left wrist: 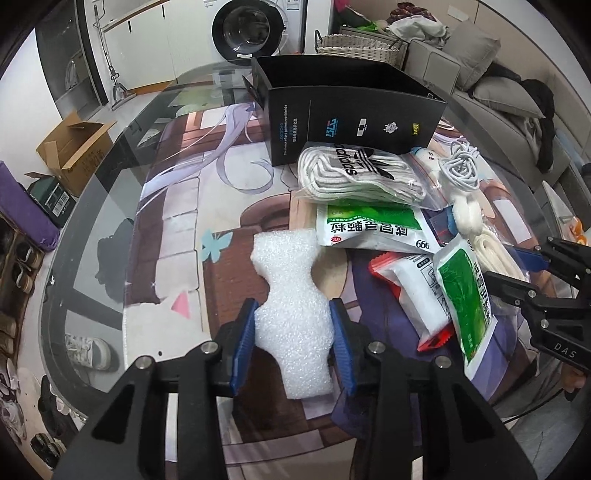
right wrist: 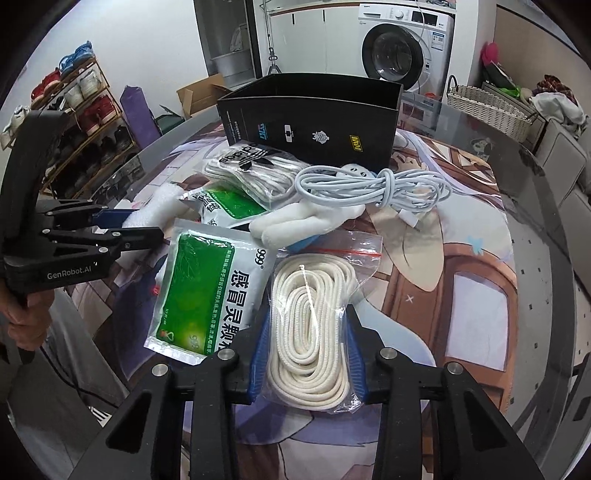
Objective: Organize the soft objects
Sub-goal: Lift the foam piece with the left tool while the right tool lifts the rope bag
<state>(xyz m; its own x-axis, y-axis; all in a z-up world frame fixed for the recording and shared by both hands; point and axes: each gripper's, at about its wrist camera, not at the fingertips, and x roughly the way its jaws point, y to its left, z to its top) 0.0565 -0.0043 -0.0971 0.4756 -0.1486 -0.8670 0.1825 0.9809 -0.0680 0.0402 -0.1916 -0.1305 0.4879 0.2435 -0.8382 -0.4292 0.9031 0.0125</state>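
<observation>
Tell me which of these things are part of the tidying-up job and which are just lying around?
Part of the job:
white foam piece, in the left gripper
bag of white rope, in the right gripper
green sachets
bag of white laces
white cable
black box

Just lying around:
washing machine
wicker basket
cardboard box

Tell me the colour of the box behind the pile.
Black, with small coloured logos on its front wall; the black box shows best in the right wrist view.
</observation>
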